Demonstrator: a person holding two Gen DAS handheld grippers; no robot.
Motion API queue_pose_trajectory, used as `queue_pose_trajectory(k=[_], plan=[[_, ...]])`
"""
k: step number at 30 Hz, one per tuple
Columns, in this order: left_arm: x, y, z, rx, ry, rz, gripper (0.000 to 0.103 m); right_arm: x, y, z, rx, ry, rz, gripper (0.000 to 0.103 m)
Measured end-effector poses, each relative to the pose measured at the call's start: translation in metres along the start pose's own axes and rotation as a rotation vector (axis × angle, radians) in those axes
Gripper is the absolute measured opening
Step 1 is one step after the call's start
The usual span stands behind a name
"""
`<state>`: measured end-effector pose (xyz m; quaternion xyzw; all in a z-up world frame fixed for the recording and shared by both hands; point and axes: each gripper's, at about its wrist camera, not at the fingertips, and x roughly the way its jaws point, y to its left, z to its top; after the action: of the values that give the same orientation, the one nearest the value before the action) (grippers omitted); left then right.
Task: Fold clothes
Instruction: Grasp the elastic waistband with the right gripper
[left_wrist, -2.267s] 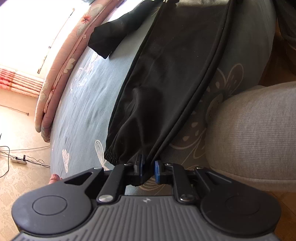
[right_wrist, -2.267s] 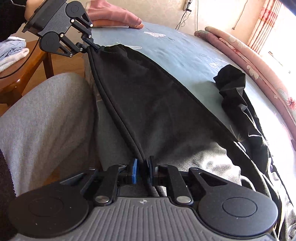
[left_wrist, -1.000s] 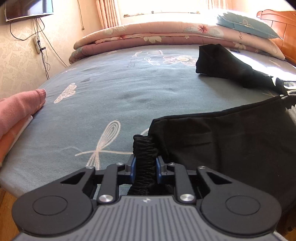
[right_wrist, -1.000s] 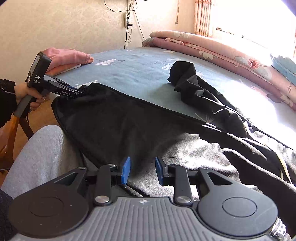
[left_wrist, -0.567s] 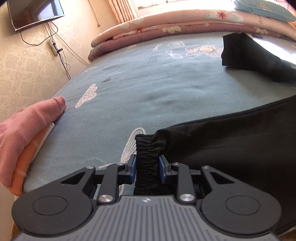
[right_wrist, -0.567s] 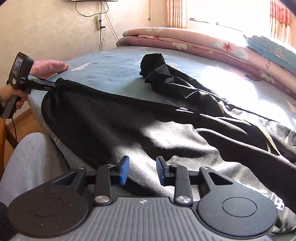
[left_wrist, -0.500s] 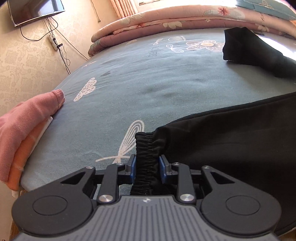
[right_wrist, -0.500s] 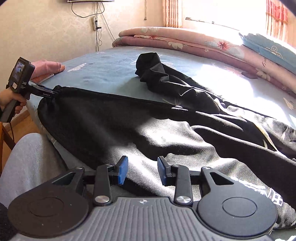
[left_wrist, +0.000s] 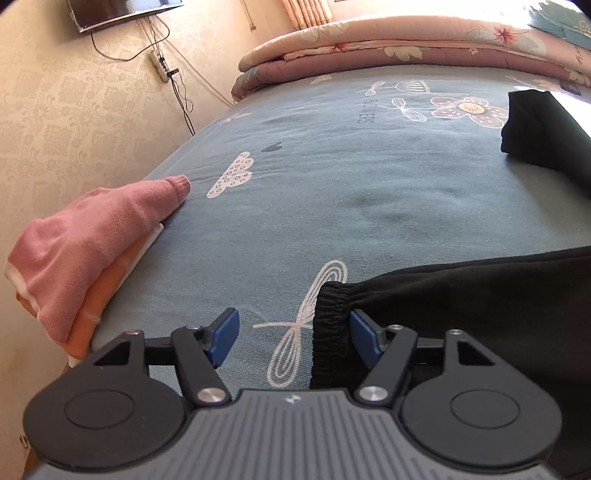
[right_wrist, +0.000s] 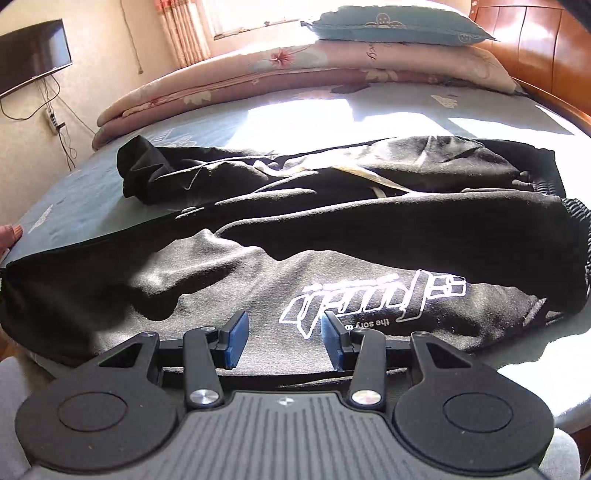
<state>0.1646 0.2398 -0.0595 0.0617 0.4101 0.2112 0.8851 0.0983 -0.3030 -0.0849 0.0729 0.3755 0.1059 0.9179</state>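
Observation:
Black track pants (right_wrist: 332, 229) with a white printed logo (right_wrist: 369, 295) lie stretched across the blue-grey bed sheet (left_wrist: 332, 192). In the left wrist view the elastic ankle cuff (left_wrist: 330, 325) rests on the sheet between the blue pads of my left gripper (left_wrist: 293, 338), near the right pad; the jaws are opening and the pads do not press it. My right gripper (right_wrist: 284, 338) hovers over the logo area of the pants, its jaws opening with only flat cloth below them. The other leg's end (left_wrist: 539, 136) lies bunched further up the bed.
A folded pink and orange garment stack (left_wrist: 85, 251) sits at the bed's left edge. Rolled quilts (right_wrist: 295, 74) and a pillow (right_wrist: 395, 22) line the far side, a wooden headboard (right_wrist: 539, 51) at the right. A grey-trousered leg (right_wrist: 14, 417) shows at the lower left.
My left gripper has let go of the cuff and spread wide, backing off slightly. My right gripper has swung right along the pants to the logo and opened wider.

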Motion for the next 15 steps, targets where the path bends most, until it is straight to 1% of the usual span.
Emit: queue_pose_trajectory(k=[3,6,8,12,15], plan=[[0.001,0.005,0.005,-0.083,0.027,-0.010,0.068,-0.008,-0.018,-0.002,0.043,-0.026,-0.069,0.050],[-0.006,0.005,0.008,-0.111,0.013,0.022,0.066,-0.016,-0.043,-0.003,0.128,-0.050,-0.117,0.051],[-0.017,-0.001,0.010,-0.090,-0.012,-0.007,0.066,-0.020,-0.060,-0.003,0.195,-0.062,-0.145,0.051],[-0.043,-0.021,0.015,-0.040,-0.062,-0.072,0.067,-0.022,-0.097,-0.005,0.388,-0.066,-0.196,0.051],[-0.066,-0.048,0.016,0.010,-0.090,-0.188,0.071,-0.020,-0.123,-0.012,0.560,-0.057,-0.195,0.051]])
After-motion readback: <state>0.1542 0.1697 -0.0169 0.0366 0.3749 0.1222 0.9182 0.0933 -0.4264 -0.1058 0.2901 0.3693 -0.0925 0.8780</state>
